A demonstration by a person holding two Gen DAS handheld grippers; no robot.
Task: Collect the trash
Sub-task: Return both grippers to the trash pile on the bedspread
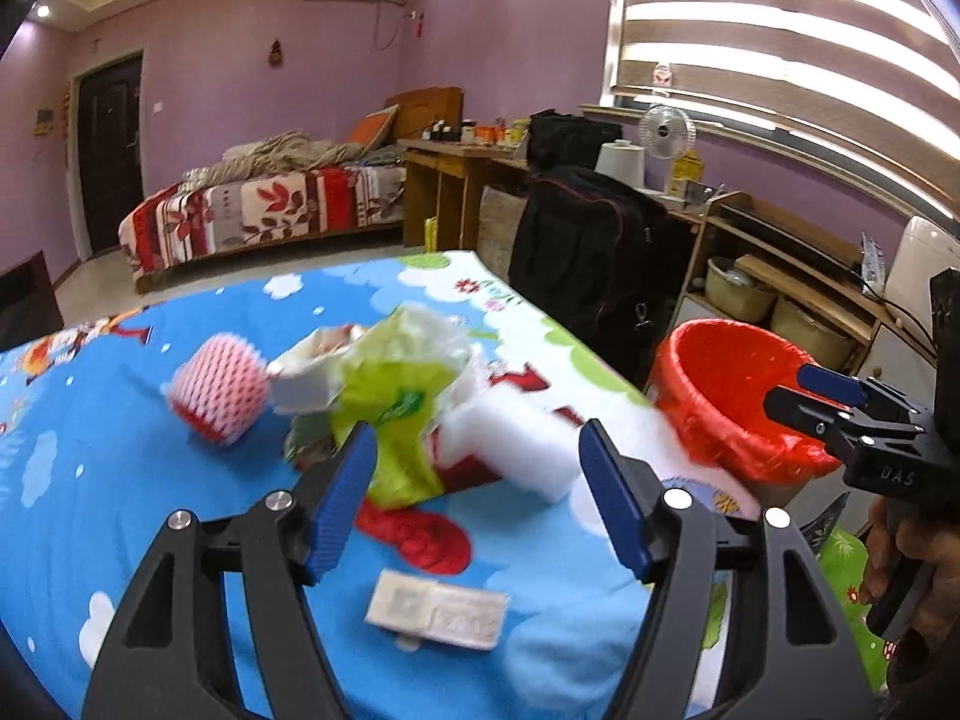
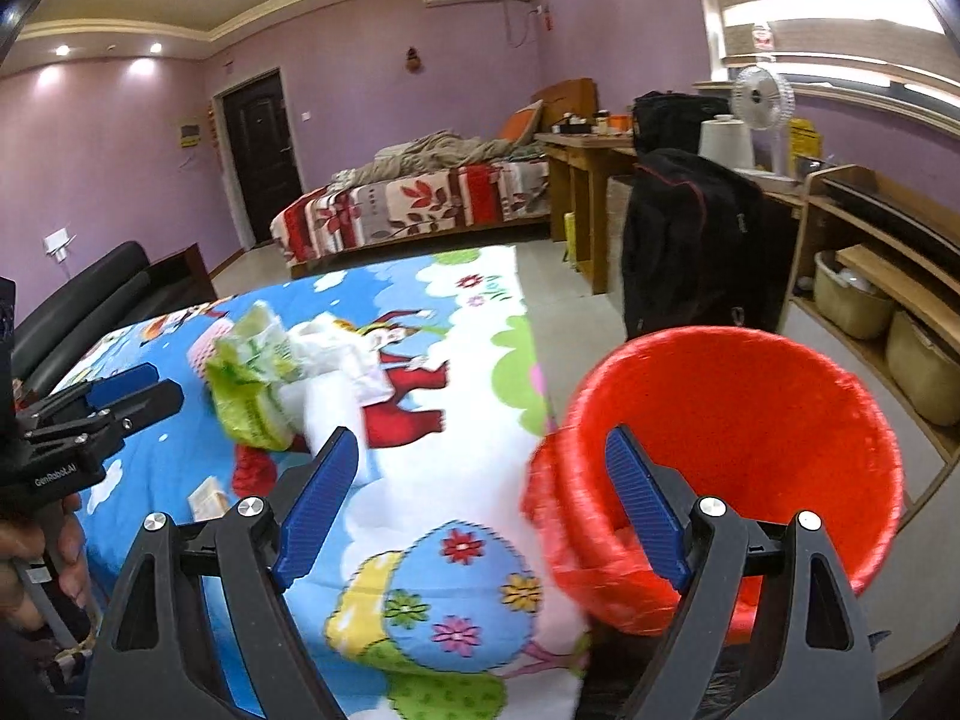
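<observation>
Trash lies in a heap on the cartoon-print cloth [image 1: 108,468] of the table: a pink foam fruit net [image 1: 217,391], a yellow-green plastic wrapper [image 1: 396,414], white crumpled paper [image 1: 312,369] and a white foam block [image 1: 522,438]. A small white flat box [image 1: 435,609] lies nearer. My left gripper [image 1: 477,462] hangs open just short of the heap, nothing between its fingers. A red-lined bin [image 2: 738,456] stands off the table's right edge. My right gripper [image 2: 480,468] is open and empty, straddling the table edge and the bin's near rim.
A black bag [image 2: 696,240] hangs over a chair behind the bin. Wooden shelves with baskets [image 2: 852,294] run along the right wall. A bed [image 2: 420,204] stands at the back, a black sofa [image 2: 78,312] to the left of the table.
</observation>
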